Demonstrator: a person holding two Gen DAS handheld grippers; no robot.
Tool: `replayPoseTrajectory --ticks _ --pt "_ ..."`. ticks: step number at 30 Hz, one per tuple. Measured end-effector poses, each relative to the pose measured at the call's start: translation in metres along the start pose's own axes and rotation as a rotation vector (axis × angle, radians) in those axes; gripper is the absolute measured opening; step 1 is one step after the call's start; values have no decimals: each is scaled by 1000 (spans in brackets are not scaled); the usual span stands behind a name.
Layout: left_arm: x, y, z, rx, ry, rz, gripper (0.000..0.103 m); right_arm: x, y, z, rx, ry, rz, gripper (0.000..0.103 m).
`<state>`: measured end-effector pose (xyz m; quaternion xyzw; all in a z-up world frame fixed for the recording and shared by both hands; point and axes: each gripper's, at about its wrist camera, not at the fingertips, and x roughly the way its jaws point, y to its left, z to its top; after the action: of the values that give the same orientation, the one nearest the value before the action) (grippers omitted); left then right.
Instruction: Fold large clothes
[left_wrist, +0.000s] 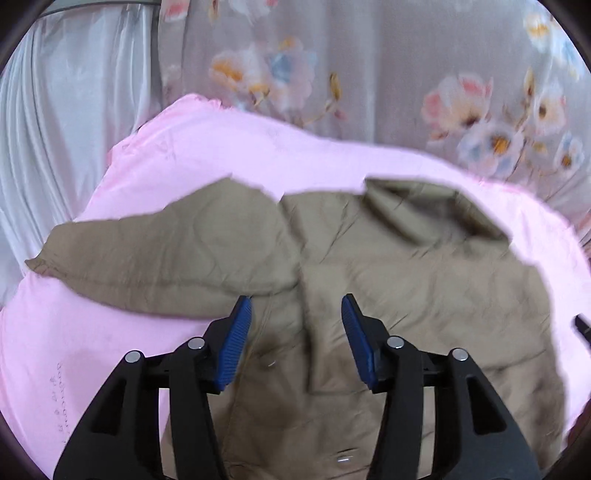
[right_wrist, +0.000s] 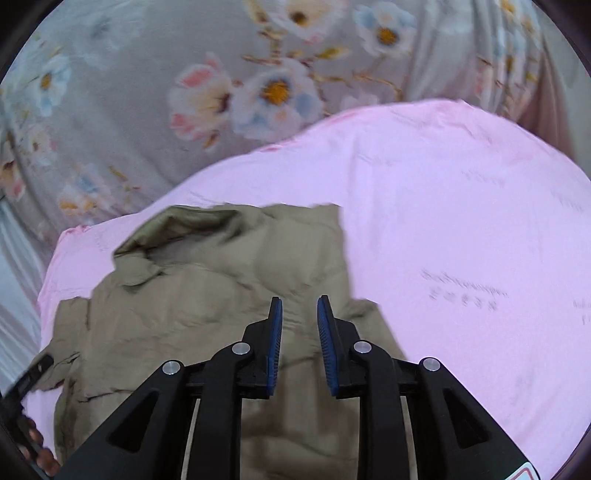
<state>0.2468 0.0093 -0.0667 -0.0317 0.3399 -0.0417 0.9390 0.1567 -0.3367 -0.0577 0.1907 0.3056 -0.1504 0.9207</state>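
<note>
The jacket (left_wrist: 388, 266) lies on the pink sheet (left_wrist: 221, 147) of what seems to be a bed, collar to the far side, and one sleeve (left_wrist: 159, 258) stretches out to the left. The left tool (left_wrist: 296, 306) hangs above the middle of the jacket with its jaws about half open and nothing between them. The right tool (right_wrist: 299, 306) hangs above the right part with only a narrow gap between its jaws, also empty.

I judge that a fold was just laid down and the next grip is not yet chosen. To do it well, take the sleeve near its cuff, bring it across the body, and keep the other tool low on the cloth so that the layers do not slide.

The left view shows the sleeve, the snaps on the front, and the tip of the right tool at the right edge. The right view shows the straight right side of the jacket, much free sheet, and the fingers (right_wrist: 40, 454) of the person at the lower left.
</note>
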Motion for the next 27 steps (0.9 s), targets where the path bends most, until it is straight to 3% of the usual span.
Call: replayPoseTrajectory --ticks 3,8,12,27 --pt "18 -32 -2 29 23 -70 49 18 47 -2 -101 53 74 22" --pt "79 -77 -28 95 131 -80 49 74 97 -26 -206 176 93 22" --pt "103 -87 -50 148 108 -27 52 93 101 -51 -242 185 57 22" --pt "109 -90 -63 179 86 12 54 95 104 -56 -259 156 24 22"
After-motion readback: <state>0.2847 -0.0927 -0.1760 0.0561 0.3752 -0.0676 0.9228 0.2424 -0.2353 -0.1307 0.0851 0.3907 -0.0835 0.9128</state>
